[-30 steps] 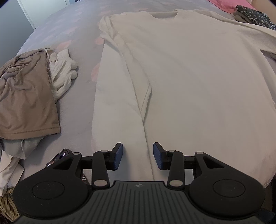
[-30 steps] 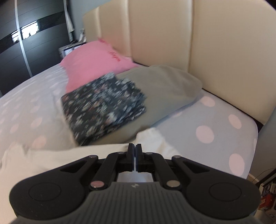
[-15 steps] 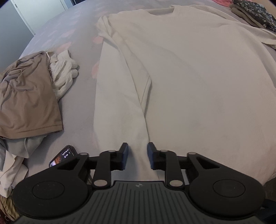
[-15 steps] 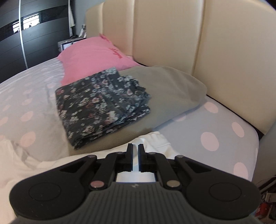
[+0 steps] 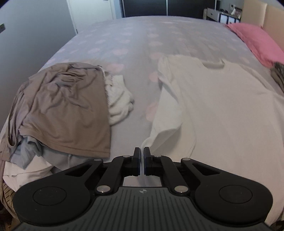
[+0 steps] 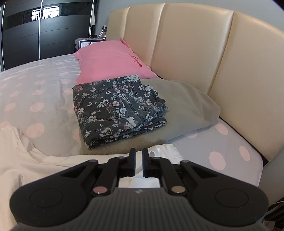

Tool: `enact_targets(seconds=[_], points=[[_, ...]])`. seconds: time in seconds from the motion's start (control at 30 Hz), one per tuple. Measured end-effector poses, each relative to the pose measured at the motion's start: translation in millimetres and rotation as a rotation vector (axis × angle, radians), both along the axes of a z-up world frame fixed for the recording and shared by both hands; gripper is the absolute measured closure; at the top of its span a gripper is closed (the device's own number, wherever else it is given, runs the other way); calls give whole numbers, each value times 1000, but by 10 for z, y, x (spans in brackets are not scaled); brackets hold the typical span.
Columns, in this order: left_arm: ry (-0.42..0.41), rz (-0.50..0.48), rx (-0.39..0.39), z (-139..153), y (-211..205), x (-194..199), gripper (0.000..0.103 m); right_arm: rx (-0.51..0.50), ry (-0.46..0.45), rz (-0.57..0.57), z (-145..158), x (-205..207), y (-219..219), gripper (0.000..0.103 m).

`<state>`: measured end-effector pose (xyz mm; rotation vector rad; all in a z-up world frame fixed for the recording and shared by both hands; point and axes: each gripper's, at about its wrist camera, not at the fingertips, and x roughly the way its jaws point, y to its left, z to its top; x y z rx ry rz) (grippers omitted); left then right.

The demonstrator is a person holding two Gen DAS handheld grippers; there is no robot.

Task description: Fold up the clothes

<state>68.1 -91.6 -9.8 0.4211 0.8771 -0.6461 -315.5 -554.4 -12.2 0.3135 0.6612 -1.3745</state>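
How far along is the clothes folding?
Done: floral jeans lie folded on the grey pillow. In hand: the white shirt lies spread flat; the left gripper is shut on its sleeve end, the right gripper sits by the other cuff, slightly open. Left: the heap with the brown top.

A wide bed (image 5: 159,35) under a pale grey sheet with pink dots fills the bedroom, backed by a cream padded headboard (image 6: 195,53), with dark glossy wardrobe doors (image 6: 44,32) on the far wall, a small white bedside cabinet (image 6: 85,42) and a pale door (image 5: 92,12).
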Motion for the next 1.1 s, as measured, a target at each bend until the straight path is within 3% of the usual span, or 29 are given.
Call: enact_targets(seconds=[0.2, 0.6, 0.67, 0.8, 0.93, 1.1], points=[[-95, 105, -98, 607, 123, 492, 102, -21, 52, 41, -26, 108, 102, 95], [-35, 394, -171, 307, 633, 1355, 101, 36, 91, 80, -161, 339, 197, 94], [-28, 438, -181, 262, 710, 1484, 101, 54, 97, 101, -200, 381, 219, 90], [-134, 382, -140, 323, 606, 1281, 78, 75, 133, 155, -279, 467, 283, 84], [-235, 325, -101, 381, 500, 1076, 77, 113, 142, 193, -338, 503, 327, 83], [-214, 235, -106, 326, 274, 732, 77, 291, 134, 279, -516, 557, 437, 74]])
